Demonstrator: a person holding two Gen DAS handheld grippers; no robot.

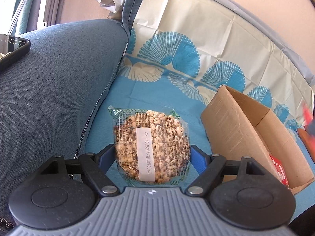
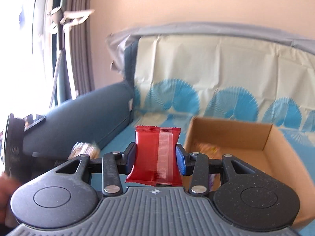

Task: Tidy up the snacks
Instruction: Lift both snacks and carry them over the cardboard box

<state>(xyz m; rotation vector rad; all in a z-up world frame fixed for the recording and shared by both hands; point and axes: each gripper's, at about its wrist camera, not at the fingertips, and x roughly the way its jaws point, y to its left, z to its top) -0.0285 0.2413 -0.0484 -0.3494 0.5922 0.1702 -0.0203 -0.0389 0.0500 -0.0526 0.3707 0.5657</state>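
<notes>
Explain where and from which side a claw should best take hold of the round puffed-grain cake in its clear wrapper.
Grip the puffed-grain cake across its widest part, pads on opposite rims, coming from its near end. The rigid disc resists squeezing; the wrapper's sealed ends are floppy. The left claw holds it this way.

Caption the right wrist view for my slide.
Right gripper holds a red snack packet beside the cardboard box.

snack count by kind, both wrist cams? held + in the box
Round puffed-grain cake in clear wrapper, held in left gripper: 1
Red foil snack packet, held in right gripper: 1
Red packet inside brown cardboard box, partly hidden: 1
Total visible: 3; more blurred box contents, uncountable.
</notes>
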